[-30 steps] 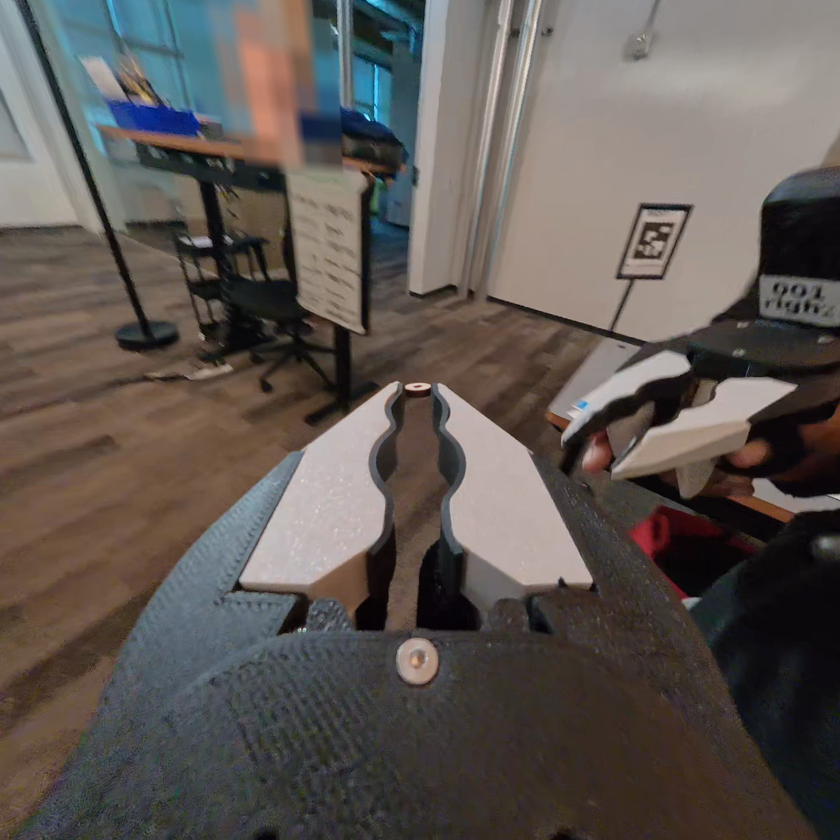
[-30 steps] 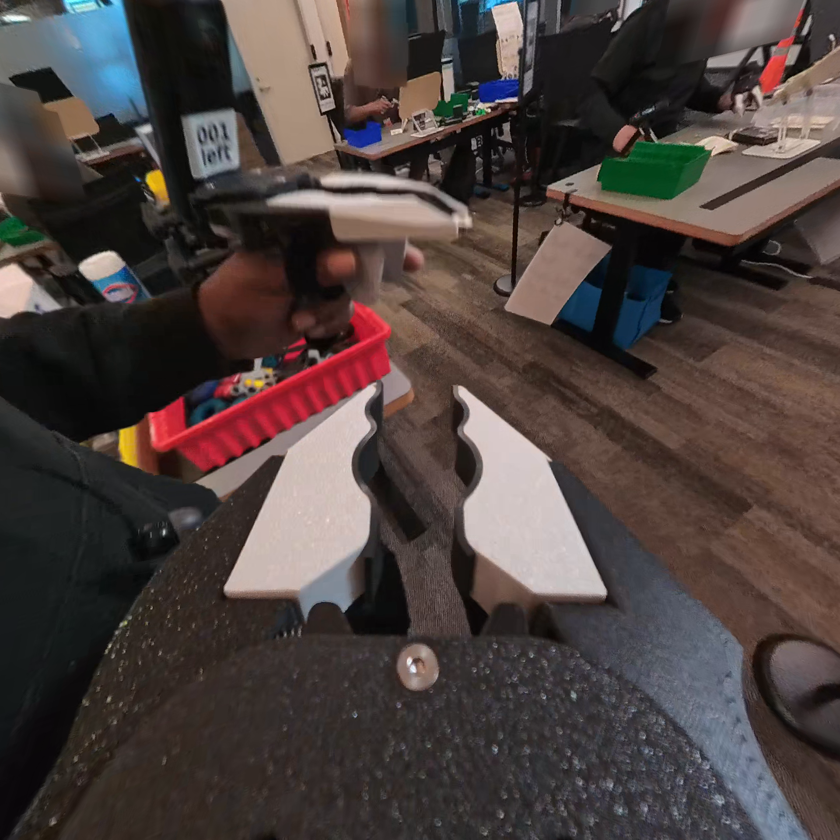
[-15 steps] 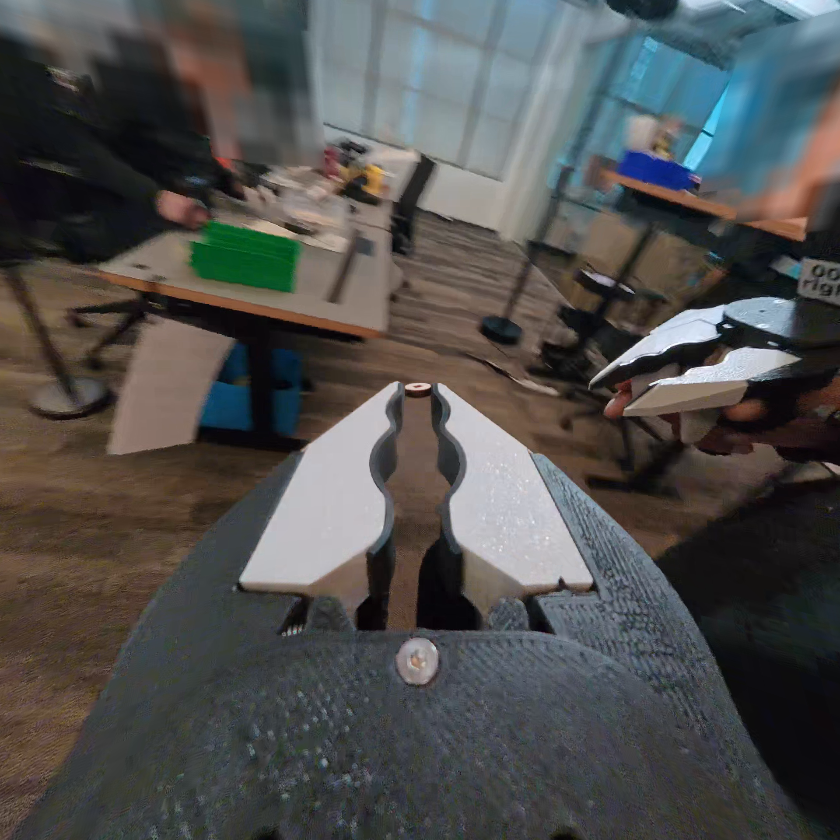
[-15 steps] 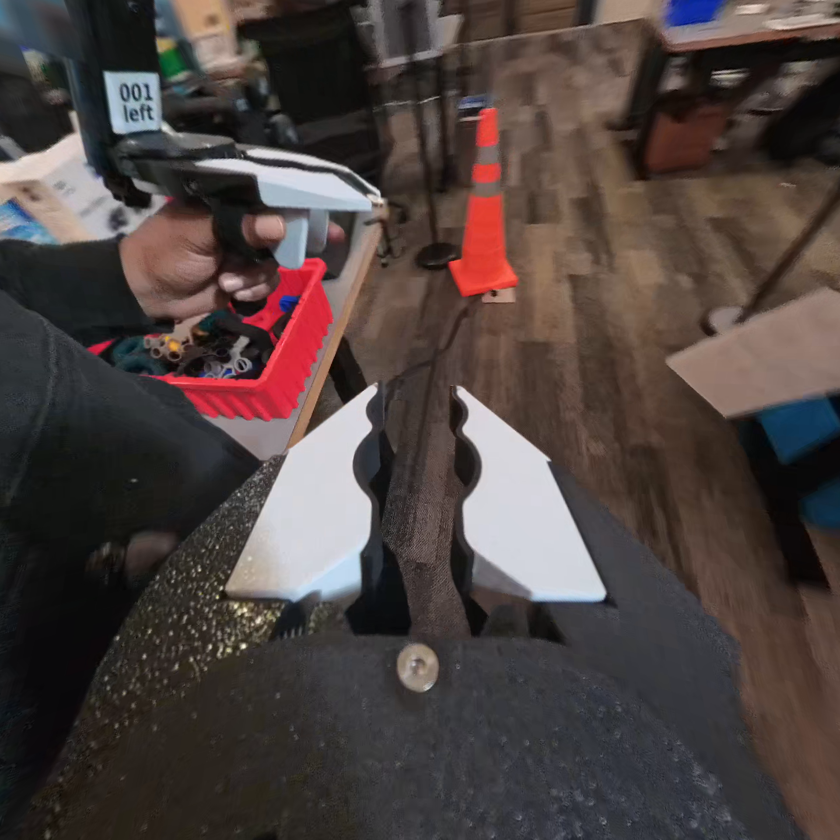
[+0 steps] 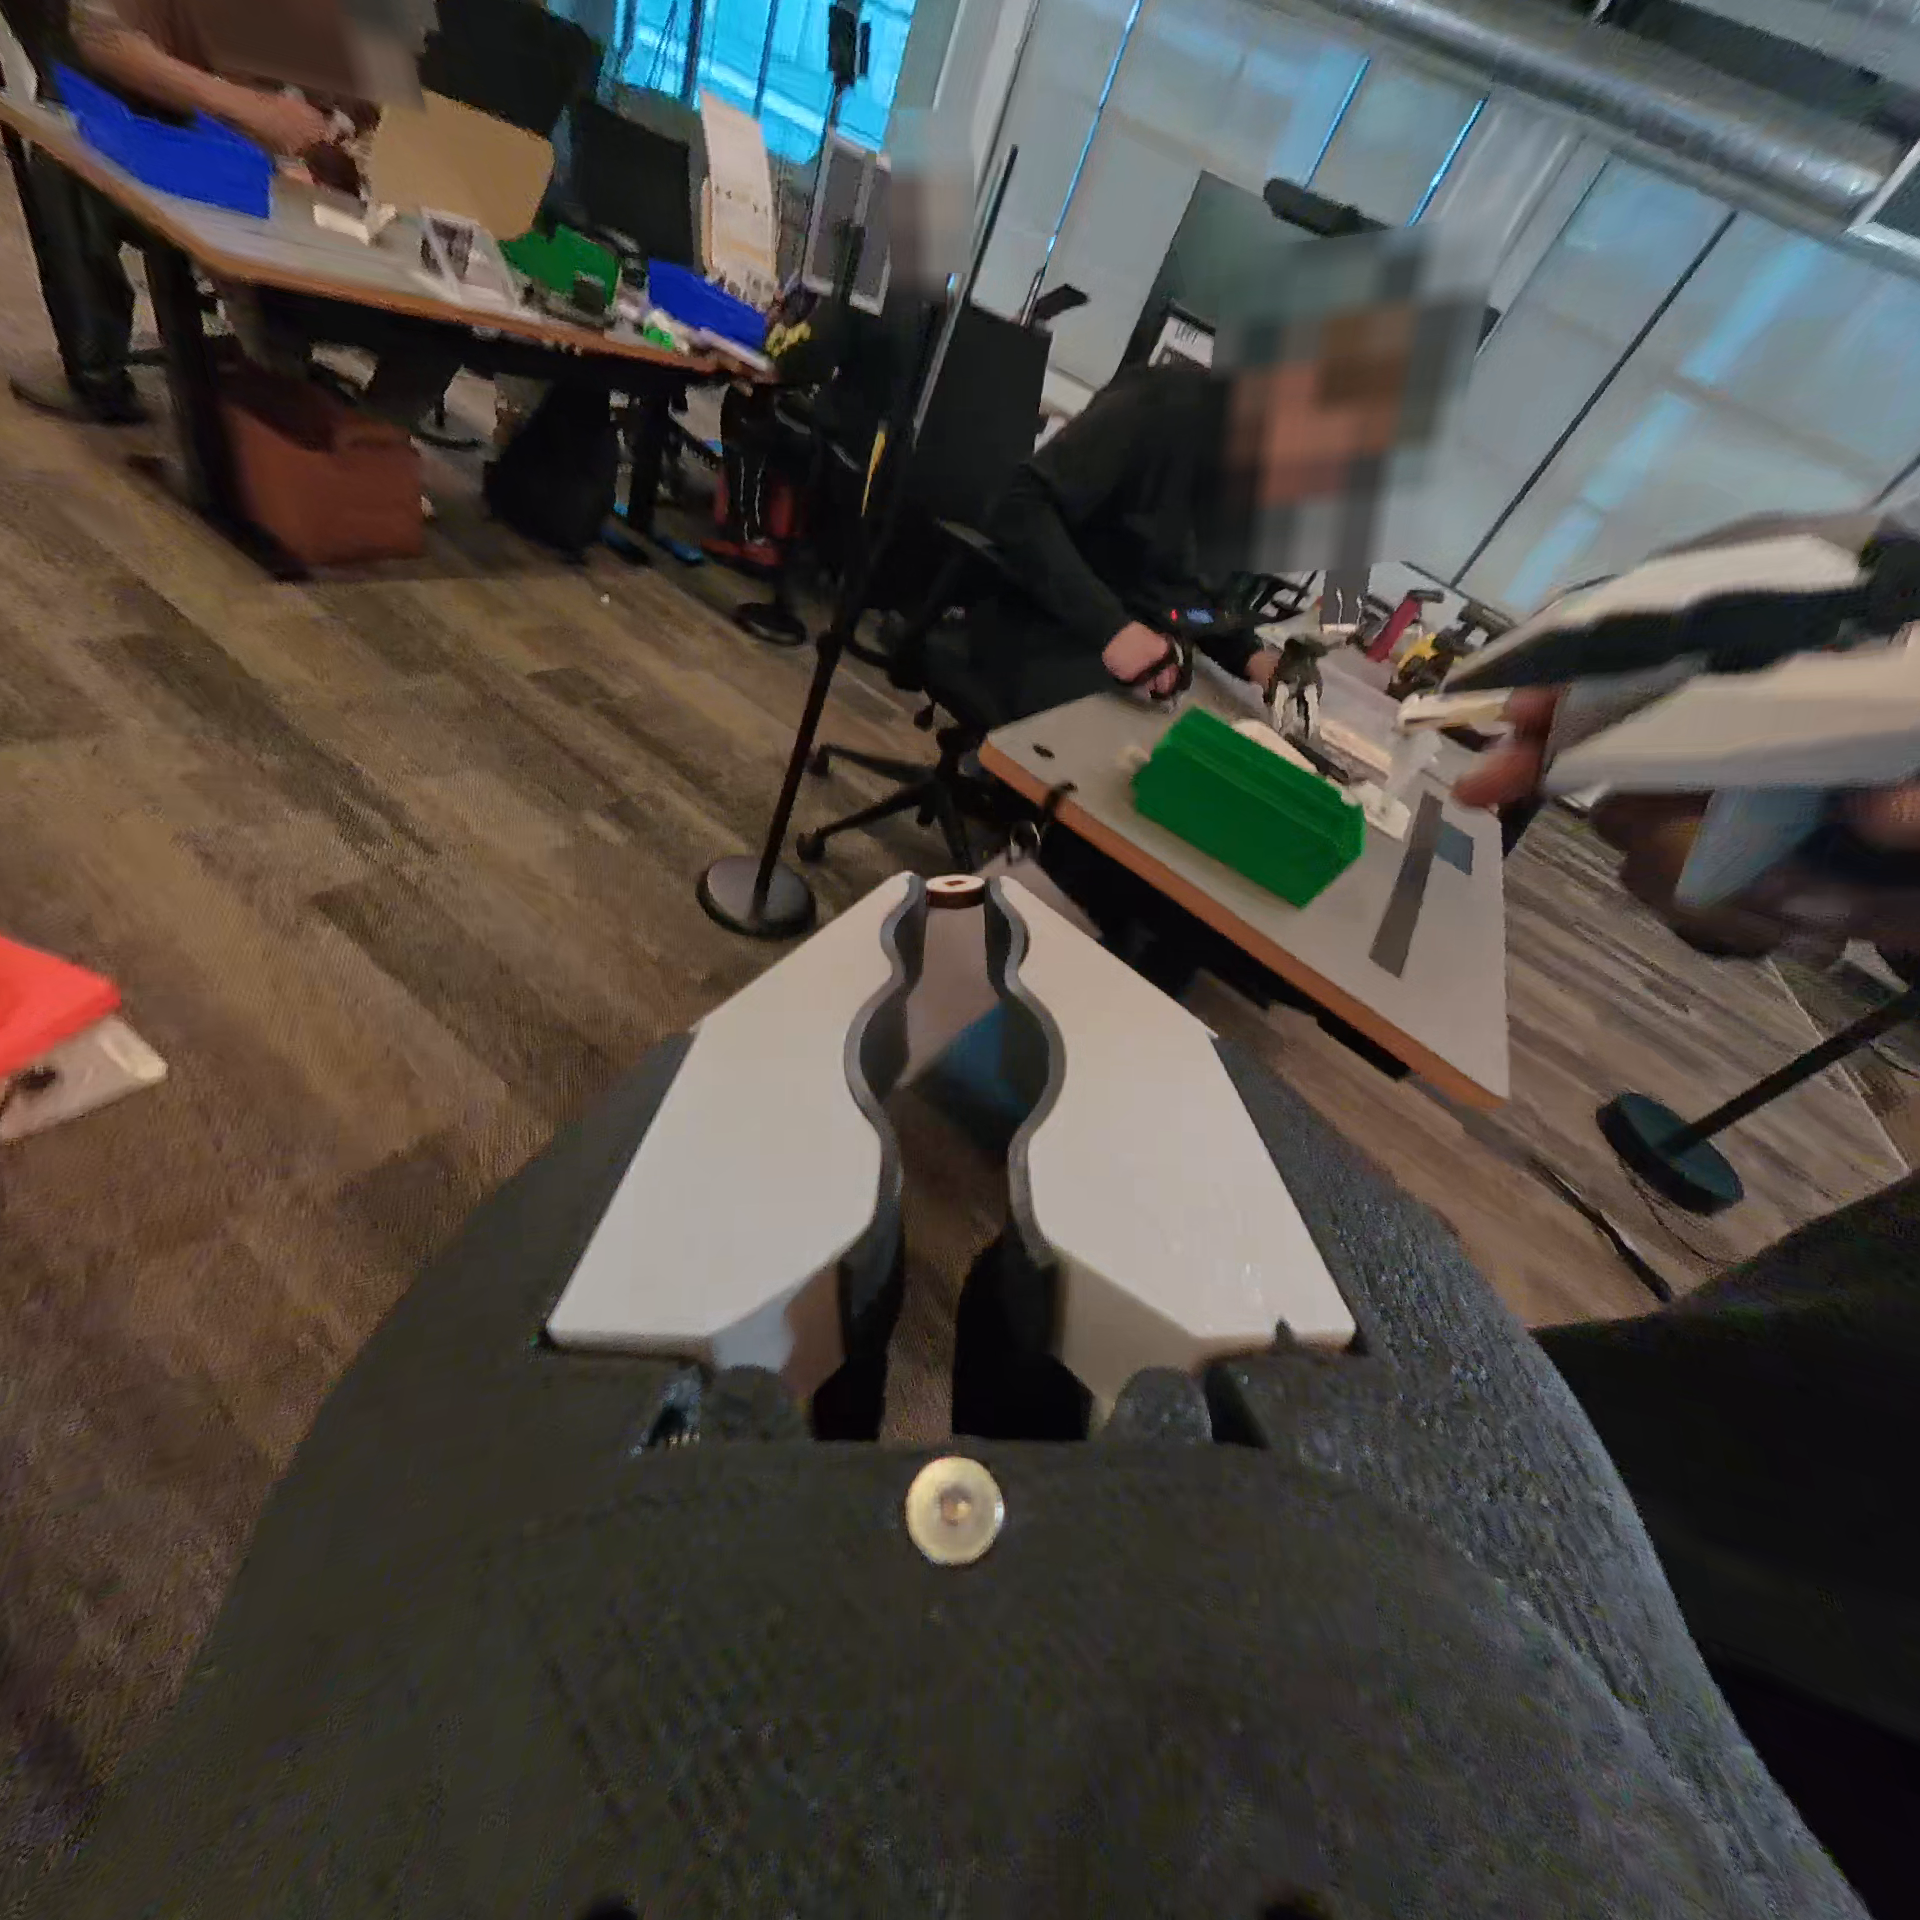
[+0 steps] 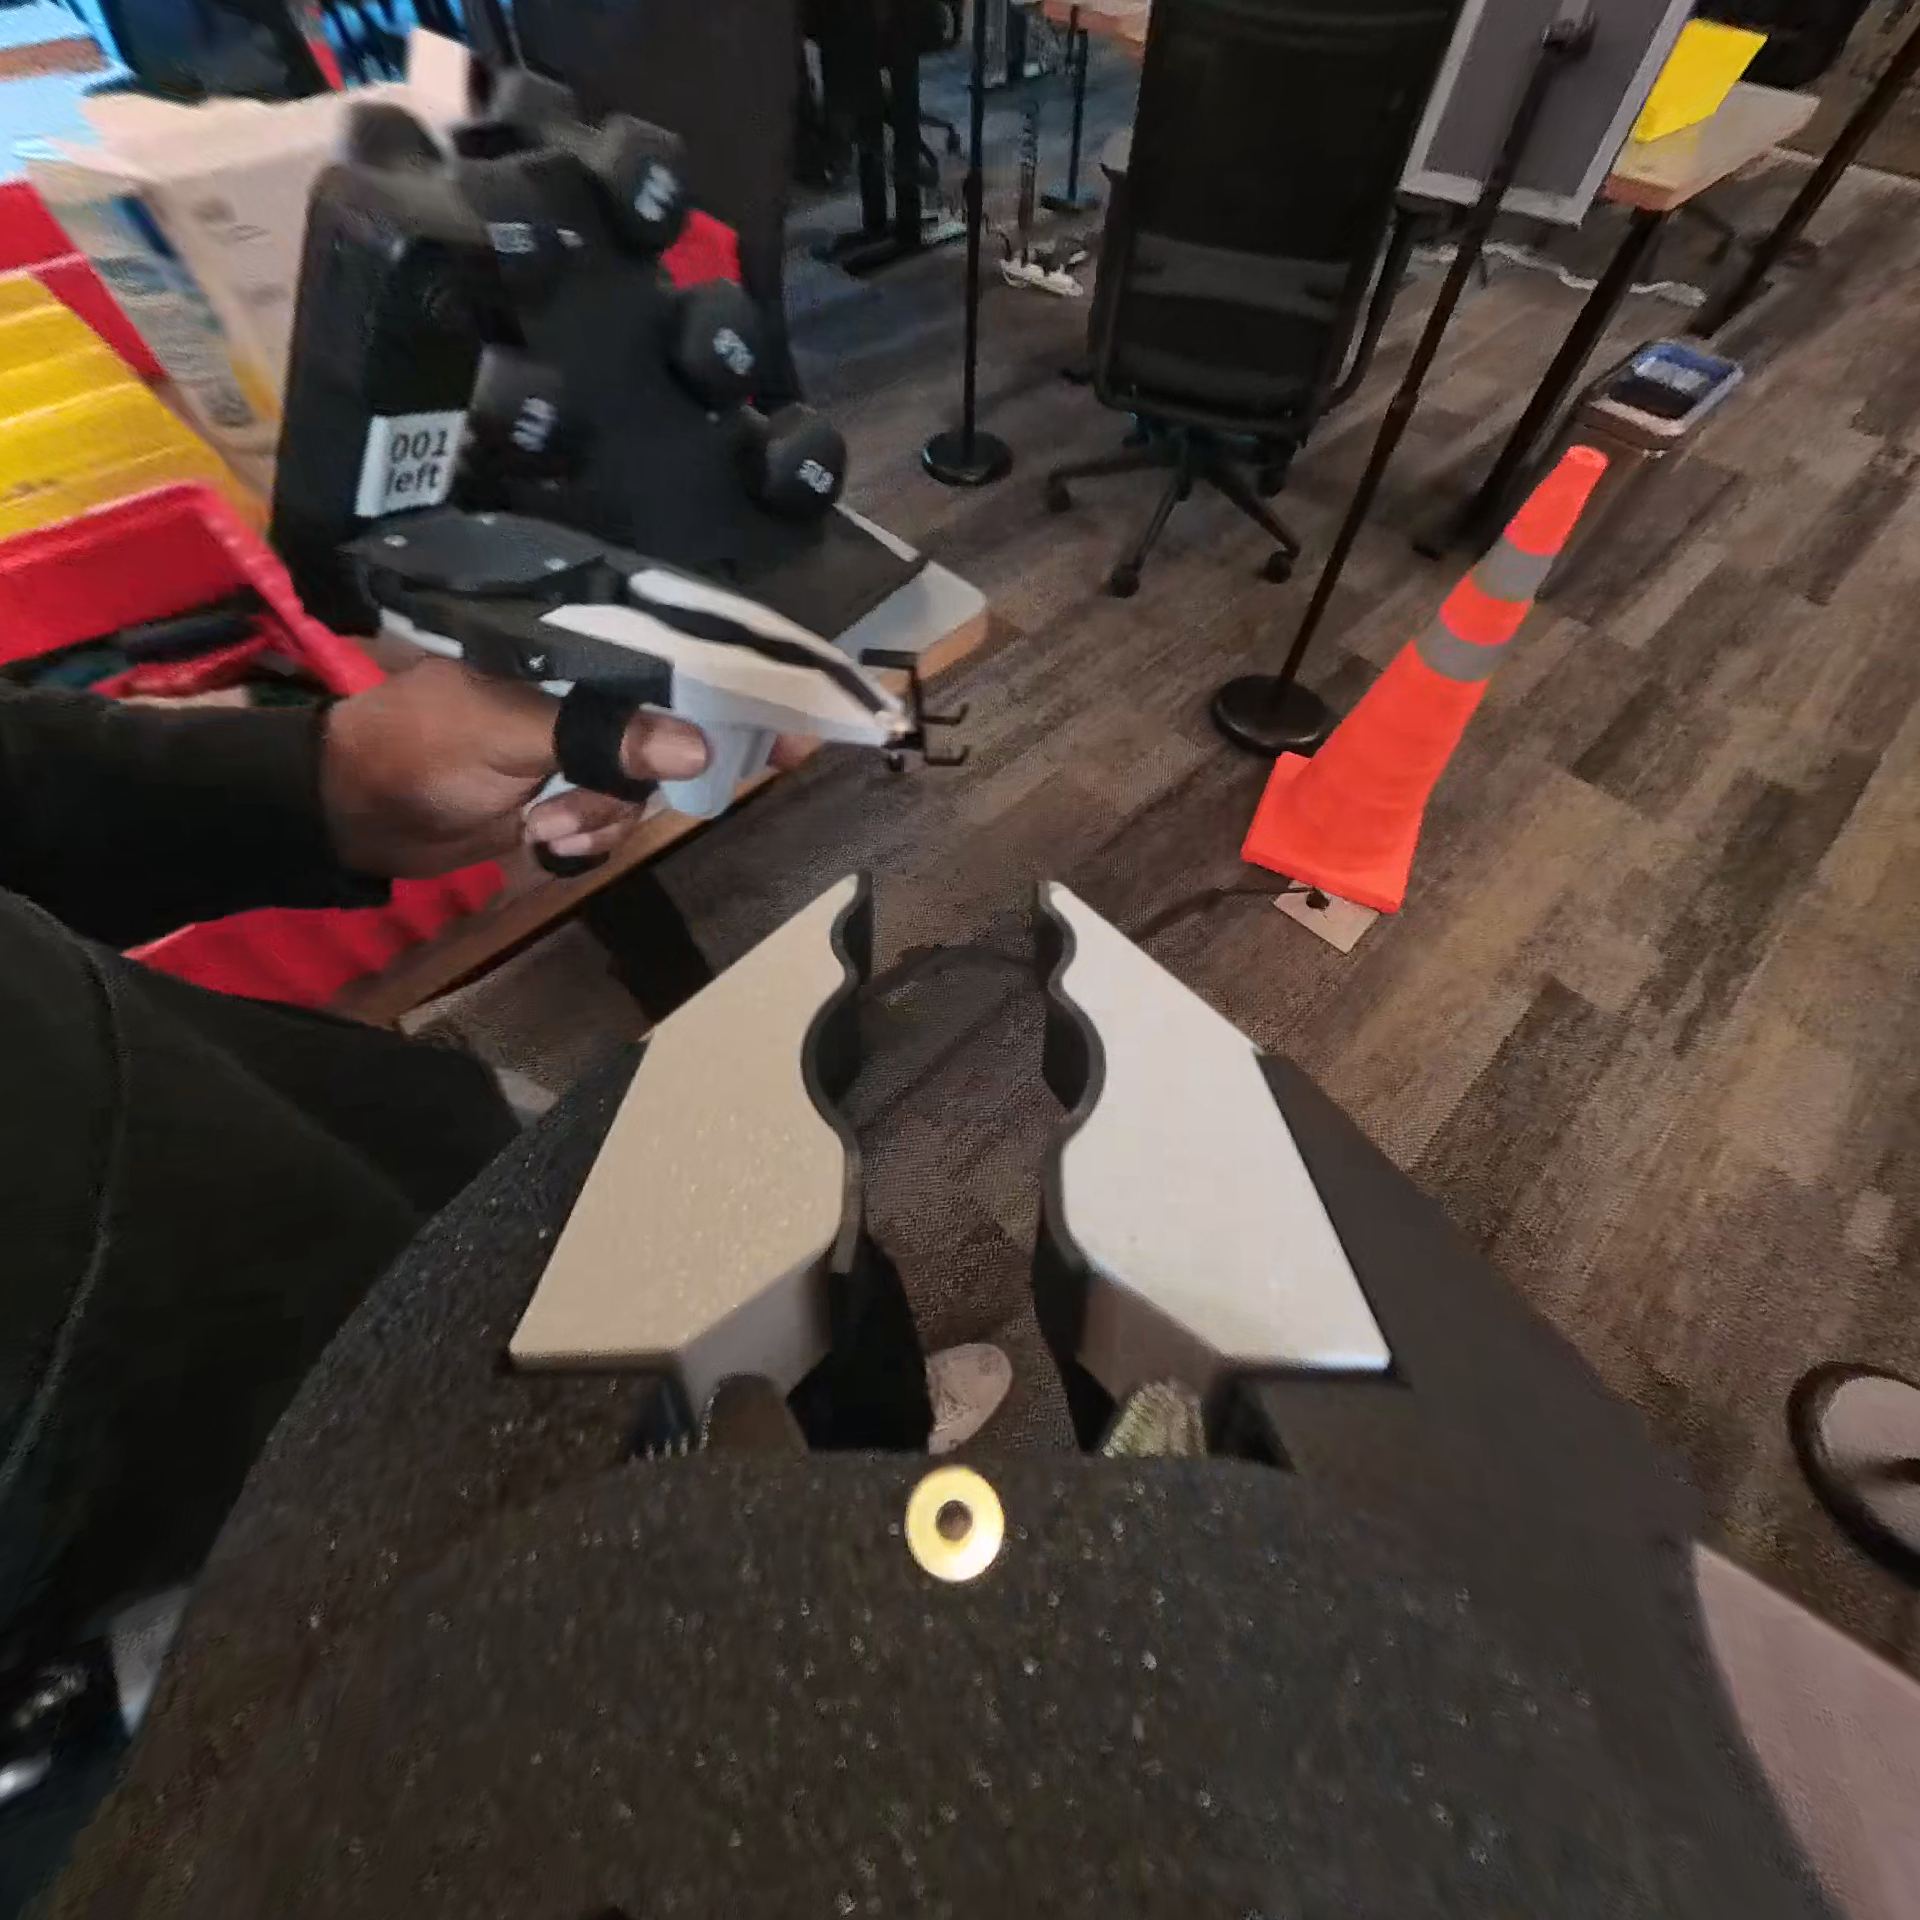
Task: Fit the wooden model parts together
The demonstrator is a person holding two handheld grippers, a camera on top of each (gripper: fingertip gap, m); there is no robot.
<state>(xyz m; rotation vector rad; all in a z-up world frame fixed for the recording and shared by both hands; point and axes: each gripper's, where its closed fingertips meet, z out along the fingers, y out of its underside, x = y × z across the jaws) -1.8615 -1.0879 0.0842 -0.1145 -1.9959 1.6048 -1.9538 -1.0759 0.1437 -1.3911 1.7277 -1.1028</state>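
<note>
Grey, wavy-edged fingers of the left gripper (image 5: 956, 891) are pinched nearly together on a small round brown wooden piece (image 5: 957, 889) with a hole in its middle, gripped right at the tips. From the right wrist view this same gripper (image 6: 896, 724) is held level in the air past the corner of a grey-topped table (image 6: 940, 608), its tips narrowed to a point, and a dark, thin, pronged part (image 6: 925, 717) sits at those tips; whether it is clamped or merely behind them I cannot tell. A bare hand (image 6: 457, 764) in a black sleeve wraps the handle, index finger run through a black loop on the trigger.

The right gripper (image 6: 951, 902) stands wide apart with nothing between its fingers, pointed down at the wood-pattern floor (image 6: 1558, 1039). In the left wrist view it (image 5: 1455, 698) comes in blurred at the right edge, level, fingertips just visible under it.

A red bin (image 6: 156, 582) sits on the table behind the left hand, beside a rack of black dumbbells (image 6: 644, 343). An orange traffic cone (image 6: 1423, 696) stands on the floor to the right. Farther off, a seated person in black (image 5: 1081, 561) works at another table (image 5: 1351, 935) carrying a green bin (image 5: 1242, 805).
</note>
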